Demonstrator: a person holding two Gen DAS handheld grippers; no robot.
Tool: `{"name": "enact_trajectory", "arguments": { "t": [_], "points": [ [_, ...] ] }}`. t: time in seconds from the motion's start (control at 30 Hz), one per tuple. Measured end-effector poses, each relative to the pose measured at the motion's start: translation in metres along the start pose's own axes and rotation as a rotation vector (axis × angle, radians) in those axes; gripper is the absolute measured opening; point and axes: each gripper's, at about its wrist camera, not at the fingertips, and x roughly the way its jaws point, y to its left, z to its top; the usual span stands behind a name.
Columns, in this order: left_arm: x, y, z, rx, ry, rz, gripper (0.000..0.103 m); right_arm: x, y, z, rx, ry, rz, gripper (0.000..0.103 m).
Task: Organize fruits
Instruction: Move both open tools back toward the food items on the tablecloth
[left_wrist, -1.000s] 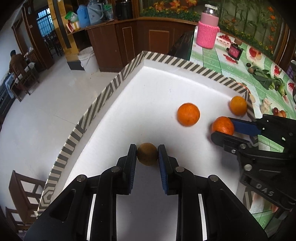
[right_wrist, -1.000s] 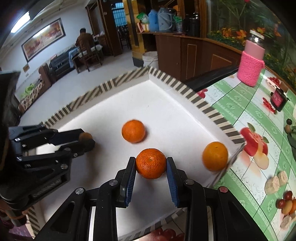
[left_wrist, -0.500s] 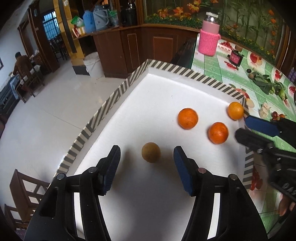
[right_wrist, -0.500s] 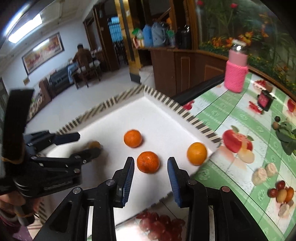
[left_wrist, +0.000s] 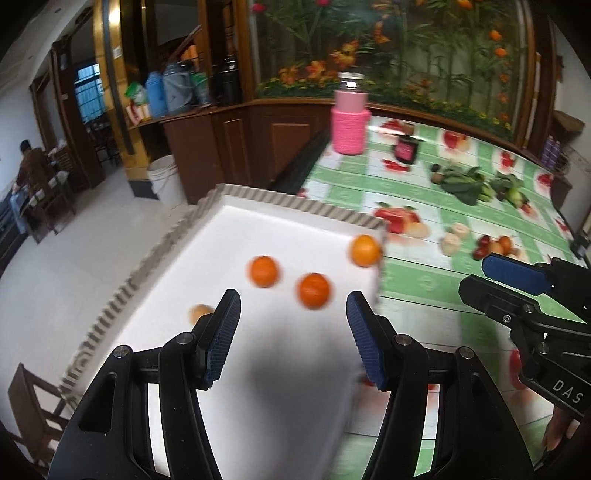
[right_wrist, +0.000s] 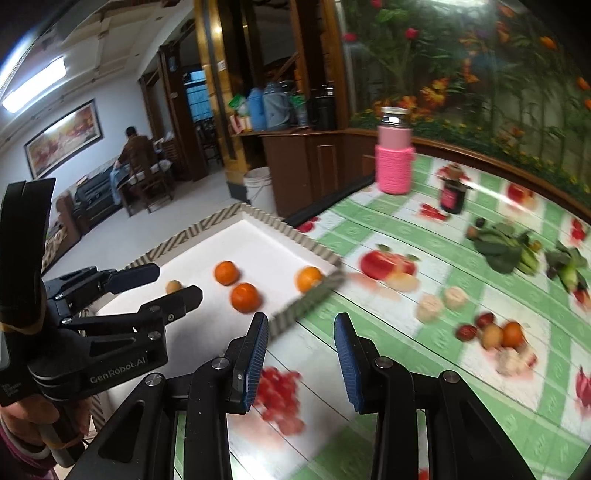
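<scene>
Oranges (left_wrist: 313, 290) and a brown fruit (left_wrist: 200, 312) sit loose on the white tray (left_wrist: 258, 369); I see both hand-held grippers, left (left_wrist: 293, 328) and right (right_wrist: 299, 350), open and empty.

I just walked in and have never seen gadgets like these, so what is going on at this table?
A person holds a two-finger grabbing tool in each hand and is sorting fruit. Three oranges and a small brown fruit lie on a white tray with a striped rim, set on a fruit-patterned tablecloth. Right now the left tool and the right tool are both open and hold nothing, above the near end of the tray.
</scene>
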Motion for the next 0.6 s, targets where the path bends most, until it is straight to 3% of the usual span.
{"name": "enact_trajectory", "arguments": {
  "t": [0.3,0.6],
  "points": [
    [-0.004,-0.06,-0.004,0.065,-0.001,-0.09,0.06,-0.037,-0.056,-0.039,0.108,0.006,-0.103,0.036],
    [0.009,-0.104,-0.007,0.108,0.047,-0.176,0.06,-0.058,-0.12,-0.08,0.23,0.046,-0.203,0.036]
  ]
}}
